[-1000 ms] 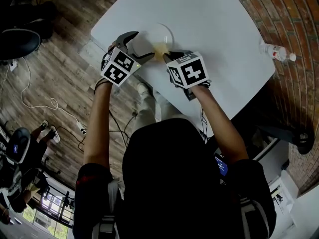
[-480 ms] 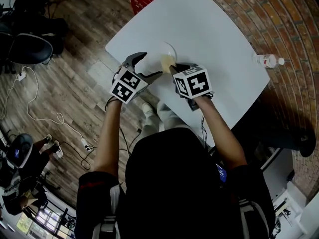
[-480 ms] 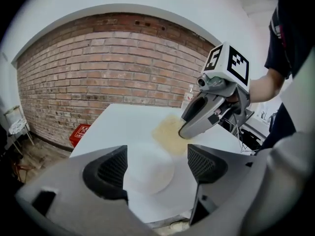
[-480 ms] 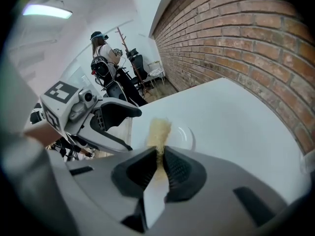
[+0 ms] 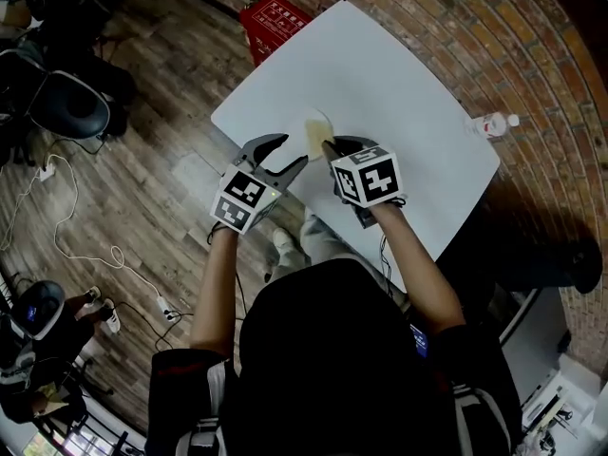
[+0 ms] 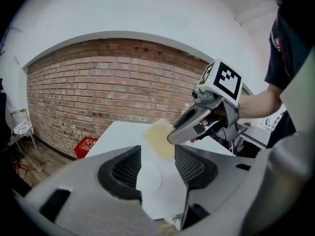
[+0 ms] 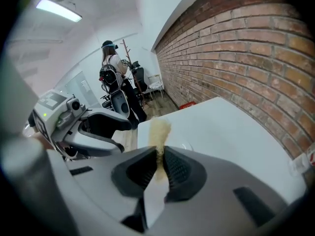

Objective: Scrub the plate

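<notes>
The right gripper (image 5: 328, 146) pinches a yellow sponge (image 5: 313, 133) tight, right by the white plate (image 6: 150, 178) on the table (image 5: 399, 74). The left gripper (image 5: 288, 152) is closing its jaws, and they hold nothing.

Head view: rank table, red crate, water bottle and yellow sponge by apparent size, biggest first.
1. white table, by far the largest.
2. red crate, partly tucked behind the table edge.
3. water bottle and yellow sponge: they look about alike, so they are not ranked; the sponge is partly hidden.
</notes>
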The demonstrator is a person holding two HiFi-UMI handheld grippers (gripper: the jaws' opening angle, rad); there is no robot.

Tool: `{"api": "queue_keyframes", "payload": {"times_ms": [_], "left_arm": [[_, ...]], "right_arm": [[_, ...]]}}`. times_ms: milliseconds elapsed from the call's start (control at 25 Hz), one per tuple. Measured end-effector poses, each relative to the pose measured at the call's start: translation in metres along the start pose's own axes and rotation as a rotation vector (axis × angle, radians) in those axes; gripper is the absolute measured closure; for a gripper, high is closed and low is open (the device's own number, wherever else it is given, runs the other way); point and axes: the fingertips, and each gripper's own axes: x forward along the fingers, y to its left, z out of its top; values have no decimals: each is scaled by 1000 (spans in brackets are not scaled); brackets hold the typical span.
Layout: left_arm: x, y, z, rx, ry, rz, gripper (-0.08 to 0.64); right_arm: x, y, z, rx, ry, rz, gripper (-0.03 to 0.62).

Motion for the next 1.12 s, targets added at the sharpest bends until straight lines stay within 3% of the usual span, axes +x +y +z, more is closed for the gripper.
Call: {"api": "queue_keyframes", "payload": {"times_ms": [160,480,640,840,1120], "left_arm": [[-24,-5,13,43,-31,46,437],[-78,-7,41,97,-93,156,520],[-102,-4,69,83,-178,234,537],[-124,-14,89,83,-262,231,538],[-143,-10,99,73,-262,263,538]], "right_arm": [[-12,12,10,-17,-56,-5,552],[-43,55,40,-63,-207,-14,554],[-61,66,55,-80,-295,-42,552],[-83,84,72,-87,-386,-54,554],[-90,104,97,-118,-436,-23,554]]}}
